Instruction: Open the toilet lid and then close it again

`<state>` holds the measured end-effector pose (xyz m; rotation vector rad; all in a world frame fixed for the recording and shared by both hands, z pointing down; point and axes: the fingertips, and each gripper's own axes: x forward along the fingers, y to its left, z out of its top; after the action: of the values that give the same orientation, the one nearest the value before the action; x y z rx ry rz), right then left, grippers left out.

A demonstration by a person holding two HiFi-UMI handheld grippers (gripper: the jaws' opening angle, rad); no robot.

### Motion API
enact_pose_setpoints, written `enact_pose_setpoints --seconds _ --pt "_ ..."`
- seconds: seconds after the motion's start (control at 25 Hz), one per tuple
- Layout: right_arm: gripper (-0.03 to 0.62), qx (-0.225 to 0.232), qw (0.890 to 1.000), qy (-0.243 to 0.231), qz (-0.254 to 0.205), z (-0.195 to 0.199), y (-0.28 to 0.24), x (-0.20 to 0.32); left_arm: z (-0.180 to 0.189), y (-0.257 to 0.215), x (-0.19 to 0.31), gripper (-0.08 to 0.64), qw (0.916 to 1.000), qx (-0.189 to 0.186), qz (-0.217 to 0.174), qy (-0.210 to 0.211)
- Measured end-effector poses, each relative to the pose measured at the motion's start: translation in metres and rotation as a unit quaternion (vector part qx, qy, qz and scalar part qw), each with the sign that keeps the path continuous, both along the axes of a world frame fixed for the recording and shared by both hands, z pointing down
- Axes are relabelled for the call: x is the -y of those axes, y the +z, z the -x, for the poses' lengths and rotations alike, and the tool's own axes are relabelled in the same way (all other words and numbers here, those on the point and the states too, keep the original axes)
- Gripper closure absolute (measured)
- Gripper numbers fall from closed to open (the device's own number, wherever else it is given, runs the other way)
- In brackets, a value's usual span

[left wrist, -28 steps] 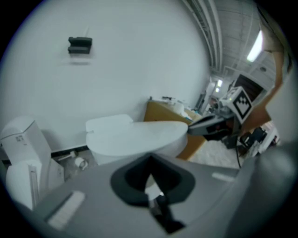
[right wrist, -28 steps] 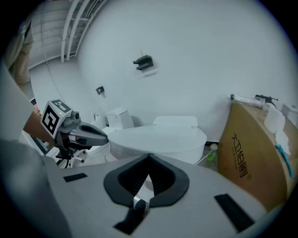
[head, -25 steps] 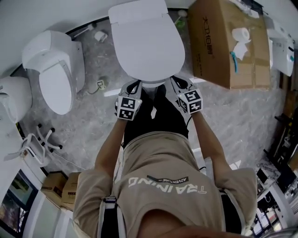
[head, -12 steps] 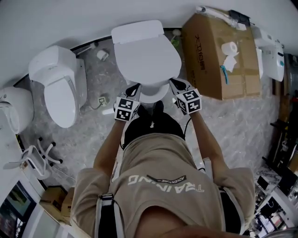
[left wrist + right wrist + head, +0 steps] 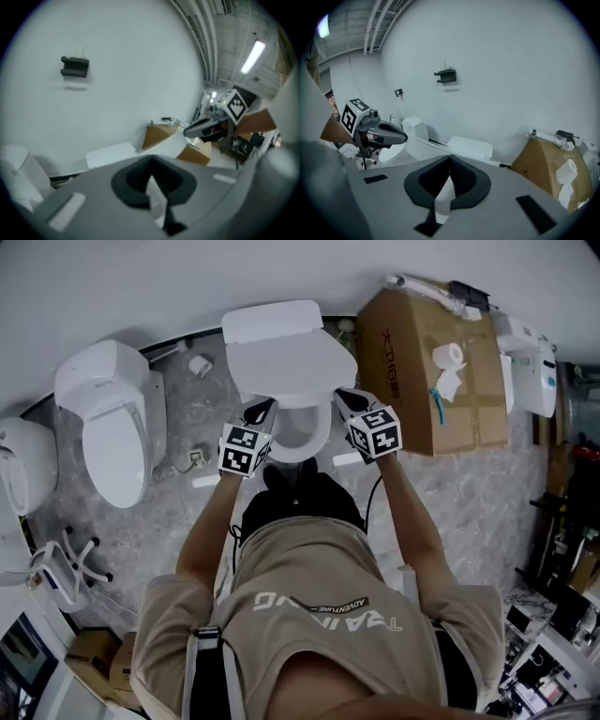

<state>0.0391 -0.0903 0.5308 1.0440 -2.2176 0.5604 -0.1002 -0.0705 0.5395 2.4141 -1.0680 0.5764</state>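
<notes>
**Grippers.** The left gripper [image 5: 260,410] and the right gripper [image 5: 347,397] both have their jaws drawn in. In each gripper view the dark pads meet at the tips, with a white sliver nipped between them. I take this to be the rim of the toilet lid [image 5: 291,362], so each claw is pinching the lid.

**Task item.** The lid lies directly ahead of both claws and spans the gap between them. It is held at its front corners and tilted partway up. The seat ring [image 5: 302,441] shows just below and behind the tips.

**Handling, assessed.**
- The lid is rigid moulded plastic, light, and hinged at the rear, so it will swing rather than lift free.
- The surface is glossy and likely slippery.
- A thin rim gives little purchase, so the grip should sit square on the front edge, evenly on both sides.
- If released early it could drop and slam.

**Beyond the claws.** The tank [image 5: 274,320] stands past the lid, against the wall. A cardboard box [image 5: 412,362] sits outboard of the right claw, and a second toilet [image 5: 108,418] outboard of the left.
</notes>
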Motion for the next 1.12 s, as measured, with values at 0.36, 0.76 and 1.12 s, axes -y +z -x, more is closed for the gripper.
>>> enact_pose_setpoints --seconds 0.36,0.76,1.12 --pt "0.578 0.022 1.0 -0.013 -0.011 0.006 -0.027 0.039 0.006 -0.026 0.038 0.555 0.9993 0.025 -0.015 -0.024" --pt "0.578 0.028 0.997 -0.061 -0.043 0.017 -0.053 0.092 0.013 -0.051 0.089 0.557 0.9945 0.075 -0.026 -0.067" --pt "0.578 0.074 0.991 -0.102 -0.047 0.03 -0.072 0.14 0.026 -0.069 0.138 0.558 0.9889 0.104 -0.026 -0.104"
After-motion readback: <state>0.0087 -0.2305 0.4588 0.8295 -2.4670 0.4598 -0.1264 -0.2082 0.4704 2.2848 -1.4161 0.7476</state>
